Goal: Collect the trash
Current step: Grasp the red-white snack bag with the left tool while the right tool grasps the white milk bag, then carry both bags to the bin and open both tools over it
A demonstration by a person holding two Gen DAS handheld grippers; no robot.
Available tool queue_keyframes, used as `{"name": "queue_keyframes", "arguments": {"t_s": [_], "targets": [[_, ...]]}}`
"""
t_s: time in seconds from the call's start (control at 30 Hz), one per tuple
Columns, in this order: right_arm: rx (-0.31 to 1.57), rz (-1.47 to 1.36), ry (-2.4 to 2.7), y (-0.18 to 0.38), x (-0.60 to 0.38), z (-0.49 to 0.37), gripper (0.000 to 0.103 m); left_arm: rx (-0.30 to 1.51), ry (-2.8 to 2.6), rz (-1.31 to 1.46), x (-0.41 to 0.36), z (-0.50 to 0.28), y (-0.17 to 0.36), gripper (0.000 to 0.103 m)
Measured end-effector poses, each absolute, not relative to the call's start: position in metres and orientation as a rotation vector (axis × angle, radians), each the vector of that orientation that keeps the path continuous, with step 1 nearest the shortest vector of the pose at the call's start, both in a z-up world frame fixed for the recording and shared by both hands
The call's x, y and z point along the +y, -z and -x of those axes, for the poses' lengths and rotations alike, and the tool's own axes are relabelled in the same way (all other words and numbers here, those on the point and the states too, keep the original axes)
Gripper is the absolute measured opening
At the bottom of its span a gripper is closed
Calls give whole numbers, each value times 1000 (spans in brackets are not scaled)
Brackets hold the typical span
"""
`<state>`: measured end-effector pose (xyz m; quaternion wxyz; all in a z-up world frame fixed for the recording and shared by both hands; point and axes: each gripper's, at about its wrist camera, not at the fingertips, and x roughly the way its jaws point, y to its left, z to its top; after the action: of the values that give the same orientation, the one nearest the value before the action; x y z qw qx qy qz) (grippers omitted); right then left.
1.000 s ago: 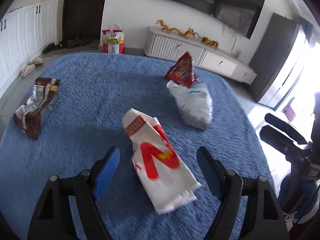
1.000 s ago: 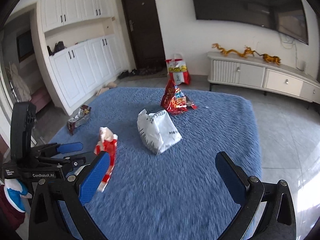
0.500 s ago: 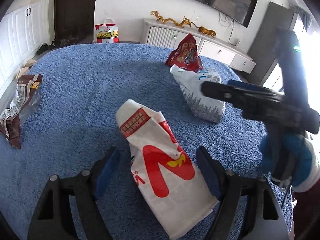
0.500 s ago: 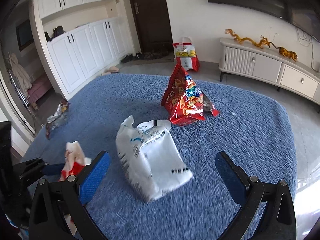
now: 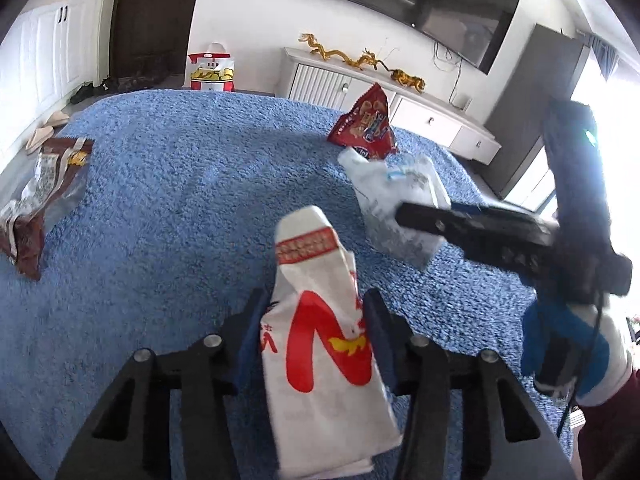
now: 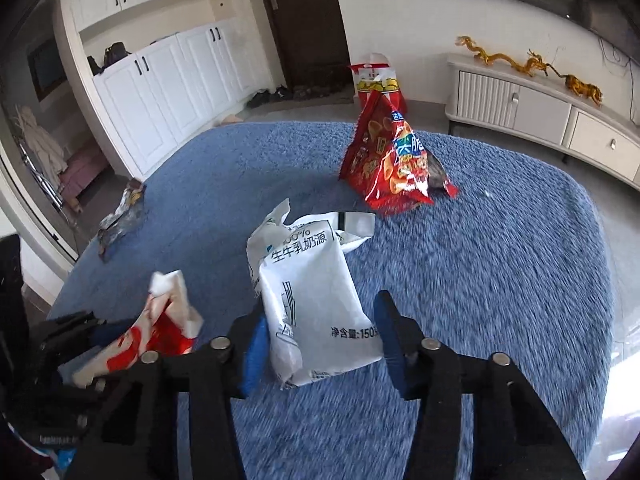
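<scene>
Left gripper (image 5: 314, 334): my left fingers had narrowed sharply from the wide gap of a second before and now pressed on both sides of the white wrapper with the red N-shaped mark (image 5: 320, 356), which bulged between the blue pads.
White-and-red wrapper: it stood up between my left fingers, its top flap above them and its lower end hanging toward the camera; whether it had left the blue carpet (image 5: 172, 208) I could not tell.
Right gripper (image 6: 320, 344): half a second before, my right fingers stood wide and short of the white milk-powder bag (image 6: 310, 300); now they had drawn in around its near end, the left pad touching its edge, the right pad with a slim gap beside it. Closing, by my reading, not yet gripping.
Milk-powder bag: lying on the carpet, printed face up, between my right fingers.
Other trash: a red snack bag (image 6: 390, 160) stood tented farther back; a brown-and-silver wrapper (image 5: 38, 196) lay near the carpet's left edge, well apart from both grippers.
Meaning for the task: I judged one piece secured and a second nearly so, with two pieces left untouched.
Risk: the thin bags could crumple and slip out on lifting.
</scene>
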<state>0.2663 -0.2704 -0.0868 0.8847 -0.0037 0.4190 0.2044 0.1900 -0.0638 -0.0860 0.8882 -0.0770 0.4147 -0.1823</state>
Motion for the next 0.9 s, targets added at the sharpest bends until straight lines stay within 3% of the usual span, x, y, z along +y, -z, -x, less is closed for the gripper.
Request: {"name": "queue_keyframes", "arguments": {"t_s": [0.13,0.47,0.9], "targets": [[866,4,-427,77,-277,-232,29,871,370,192,-56,-172,85,45],[803,-54,-409,44,-306,-137,25,839,350,240,-38,-105,61,45],[604,-106,-323,-28,-376,-8,25,698,370,230,-38,-37,-11,45]]}}
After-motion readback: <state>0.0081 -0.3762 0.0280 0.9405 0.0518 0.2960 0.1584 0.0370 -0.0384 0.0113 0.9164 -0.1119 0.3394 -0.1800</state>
